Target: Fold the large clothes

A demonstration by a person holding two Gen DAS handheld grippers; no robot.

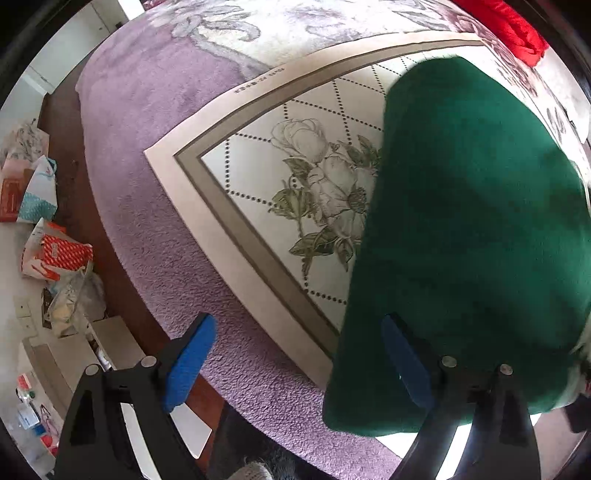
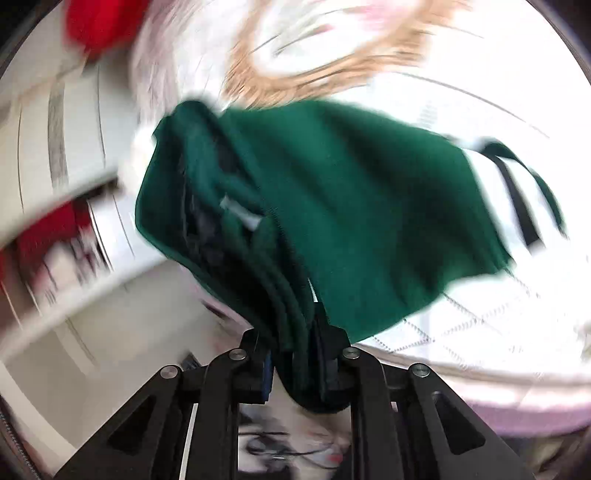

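Both claws are at work over the bed. On the right, the right claw (image 2: 295,363) has its jaws pinched down on a thick bunched fold of the dark green garment (image 2: 314,206); several layers of the cloth are squeezed between the blue pads (image 2: 269,376), and the rest of the garment fans away from the claw toward 12 and 2 o'clock, lifted off the bedding. A small pale label (image 2: 242,214) shows among the folds, and a dark strap (image 2: 517,192) trails from the garment's far edge at 3 o'clock. That whole view is smeared with blur, so the surroundings are hard to read beyond a red shape (image 2: 99,26) at 11 o'clock.

Over on the left, the left claw (image 1: 295,354) hangs with its jaws spread wide and nothing between them. One blue pad (image 1: 190,362) sits above the lilac blanket (image 1: 155,155); the other (image 1: 404,358) sits just over the edge of the green garment (image 1: 461,221), though I cannot tell whether it touches the cloth. From this side the garment lies spread across the cream floral bedcover (image 1: 317,177), filling the view from 1 to 5 o'clock. A red cloth (image 1: 509,26) lies at the far corner at 1 o'clock. Down on the floor at 9 o'clock, beside the bed, sit several paper bags (image 1: 40,206).
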